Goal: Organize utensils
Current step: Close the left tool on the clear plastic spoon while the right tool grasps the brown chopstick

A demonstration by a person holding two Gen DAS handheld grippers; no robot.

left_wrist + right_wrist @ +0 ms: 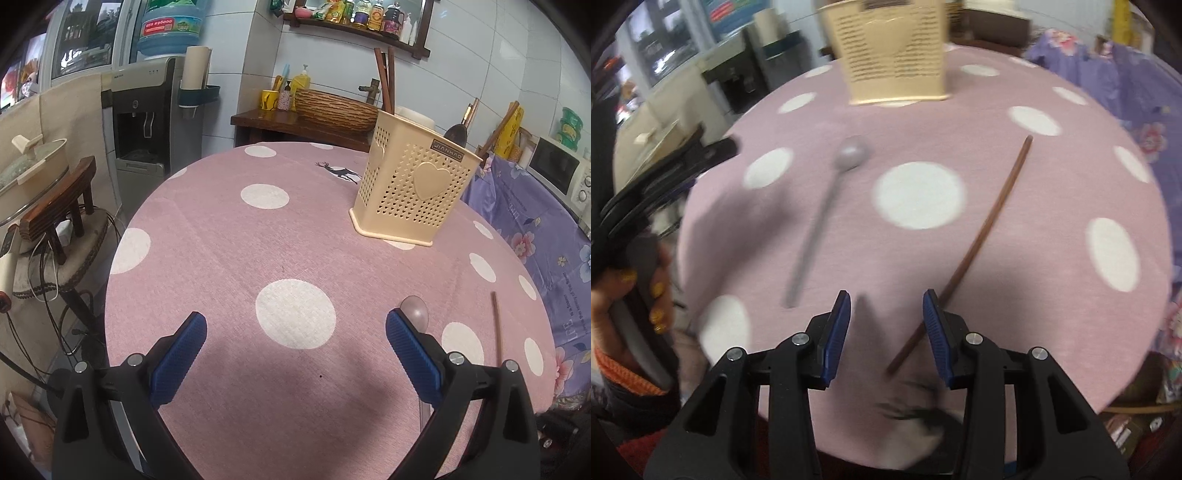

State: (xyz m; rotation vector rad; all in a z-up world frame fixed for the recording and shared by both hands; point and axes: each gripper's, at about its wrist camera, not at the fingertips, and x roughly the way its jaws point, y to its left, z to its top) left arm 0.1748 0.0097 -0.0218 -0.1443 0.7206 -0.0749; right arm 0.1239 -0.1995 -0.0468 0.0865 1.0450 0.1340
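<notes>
Utensils lie loose on the dotted tablecloth point(229, 236), both my grippers empty.
My left gripper point(295, 325) gapes wide with the spoon point(827, 195) just past its right finger; my right gripper point(886, 306) stands half open, nothing between its pads, the chopstick point(990, 218) slanting past its right fingertip. Ahead stands the cream holder point(413, 184), already bearing chopsticks.

Pink tablecloth point(221, 240) with white dots, cream heart-perforated utensil holder point(410, 188), grey spoon point(827, 195), brown chopstick point(990, 221)
</notes>
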